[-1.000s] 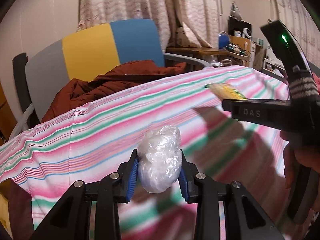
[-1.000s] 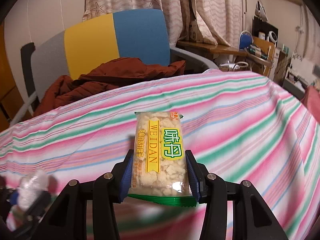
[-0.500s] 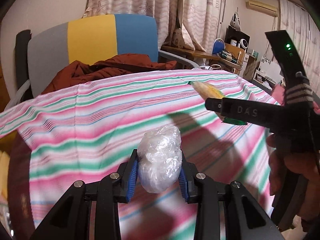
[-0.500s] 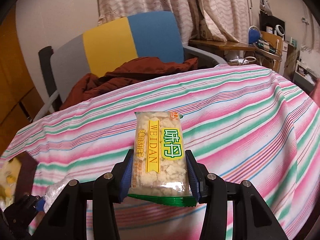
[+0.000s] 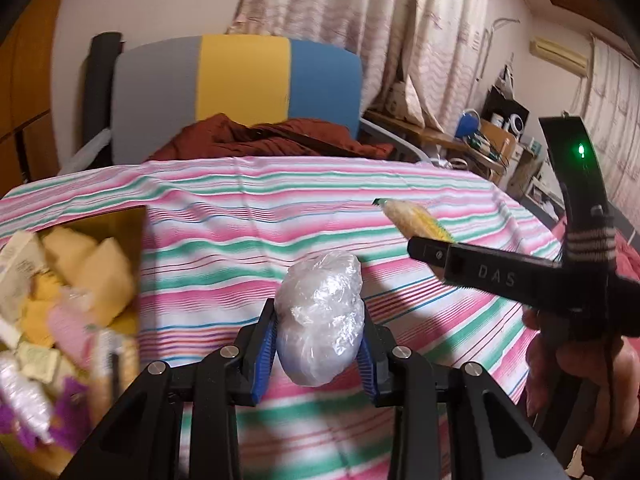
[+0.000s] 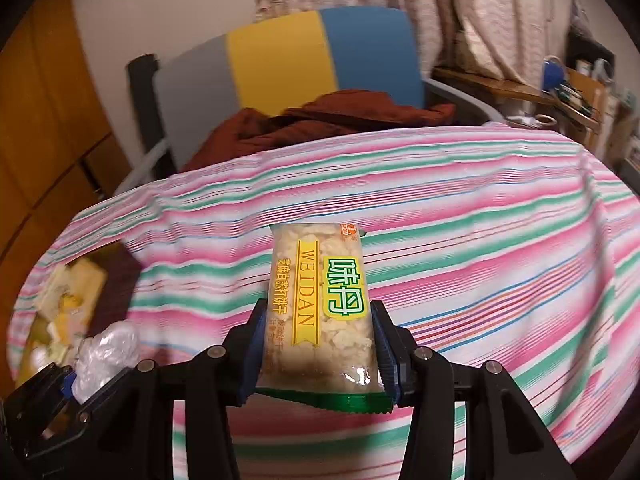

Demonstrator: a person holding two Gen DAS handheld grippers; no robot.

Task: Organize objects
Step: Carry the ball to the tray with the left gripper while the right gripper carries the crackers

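My left gripper (image 5: 318, 344) is shut on a clear plastic-wrapped bundle (image 5: 322, 316), held above the striped tablecloth (image 5: 240, 240). My right gripper (image 6: 320, 344) is shut on a yellow-and-green cracker packet (image 6: 320, 304); both show at the right of the left wrist view (image 5: 416, 220). A brown box (image 5: 60, 300) full of snack packets sits at the left on the cloth. It also shows in the right wrist view (image 6: 64, 308), just beyond the left gripper and its bundle (image 6: 106, 348).
A grey, yellow and blue chair (image 5: 240, 80) with a rust-red jacket (image 5: 272, 136) stands behind the table. A cluttered desk (image 5: 472, 140) and curtains are at the back right. The cloth drops off at the right edge (image 6: 600, 240).
Both grippers have swung to the left with their loads. The snack box has come into view at the left of both views.
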